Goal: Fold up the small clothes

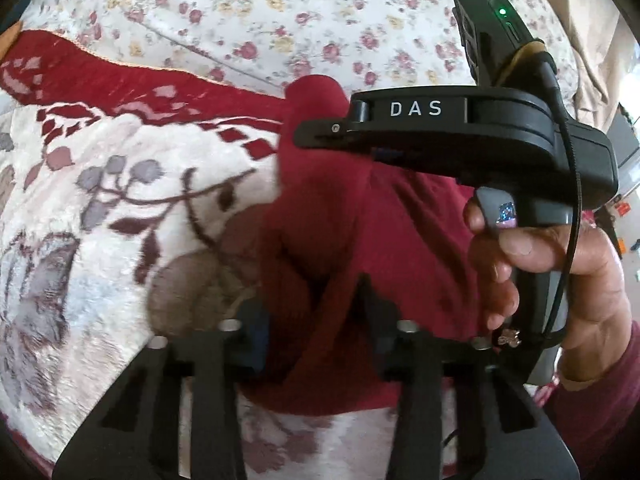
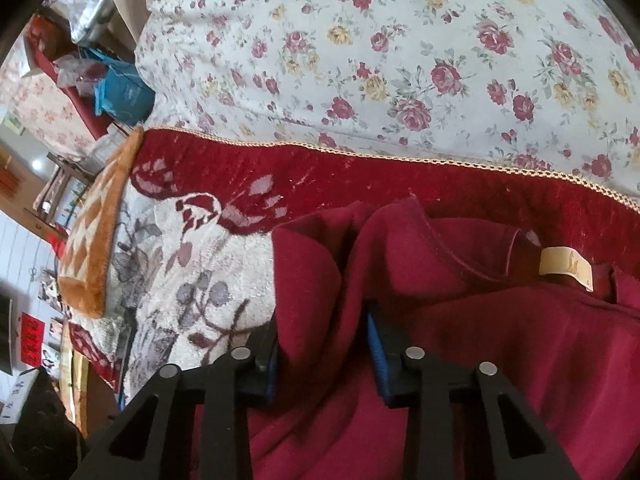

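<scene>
A dark red garment [image 1: 332, 208] lies bunched on a cream and red plush blanket [image 1: 100, 200]. In the left wrist view a thick fold of it fills the gap of my left gripper [image 1: 314, 328], whose jaws are closed on the cloth. A hand holds my right gripper [image 1: 304, 136] just beyond, its tips down on the far end of the same garment. In the right wrist view, the garment [image 2: 480, 340] rises in a ridge between the blue pads of my right gripper [image 2: 324, 352], which are pressed on it. A beige neck label [image 2: 564, 268] shows at the right.
The blanket [image 2: 192, 272] covers a bed with a rose-print sheet [image 2: 400, 40] behind it. An orange patterned cloth [image 2: 96, 232] hangs at the blanket's left edge. Bags and clutter [image 2: 112, 84] sit beside the bed at far left. A dark red sleeve [image 1: 600, 392] is at lower right.
</scene>
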A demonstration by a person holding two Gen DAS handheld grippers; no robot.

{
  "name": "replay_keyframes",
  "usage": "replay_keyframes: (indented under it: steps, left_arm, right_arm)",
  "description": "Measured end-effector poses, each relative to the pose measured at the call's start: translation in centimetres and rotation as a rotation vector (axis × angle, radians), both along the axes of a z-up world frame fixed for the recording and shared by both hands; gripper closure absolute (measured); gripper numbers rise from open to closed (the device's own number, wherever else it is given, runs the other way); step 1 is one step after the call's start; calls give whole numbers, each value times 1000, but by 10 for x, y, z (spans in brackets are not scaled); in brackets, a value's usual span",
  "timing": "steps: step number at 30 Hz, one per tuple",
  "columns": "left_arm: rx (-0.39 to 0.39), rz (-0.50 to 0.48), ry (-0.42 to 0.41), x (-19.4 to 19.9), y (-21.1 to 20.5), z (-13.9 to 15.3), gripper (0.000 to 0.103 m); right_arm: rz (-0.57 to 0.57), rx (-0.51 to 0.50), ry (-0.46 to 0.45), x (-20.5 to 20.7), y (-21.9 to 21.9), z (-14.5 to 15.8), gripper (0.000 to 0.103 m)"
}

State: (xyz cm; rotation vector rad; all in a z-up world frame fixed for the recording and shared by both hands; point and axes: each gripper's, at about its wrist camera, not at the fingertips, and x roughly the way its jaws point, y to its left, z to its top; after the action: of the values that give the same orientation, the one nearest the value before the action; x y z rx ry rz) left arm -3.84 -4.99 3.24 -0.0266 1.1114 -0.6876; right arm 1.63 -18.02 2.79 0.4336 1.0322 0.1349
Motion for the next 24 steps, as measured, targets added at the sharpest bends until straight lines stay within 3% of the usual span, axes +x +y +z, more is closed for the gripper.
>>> replay_keyframes:
  steps: [8, 18, 20, 21, 22, 24]
  left_arm:
    - [-44, -24, -66, -24, -28, 41, 83]
    - [-34, -113, -126, -62, -95, 73, 85]
    - [-13, -125, -134, -68, -103, 73, 85]
    - [-5, -129, -137, -70, -105, 73, 85]
    - [8, -133, -144, -74, -108, 73, 85]
    - [24, -138, -150, -78, -112, 72, 85]
  right_arm:
    - [-4, 22, -84, -37, -28, 38, 78]
    - [-110, 133, -189, -118, -111, 68, 81]
    - [-127, 203, -178, -131, -123, 60, 56]
    - [-150, 254, -170, -137, -129, 54, 27]
    - [-179, 319, -193, -144, -135, 47, 19]
    - [-188, 391, -232, -146, -137, 40, 19]
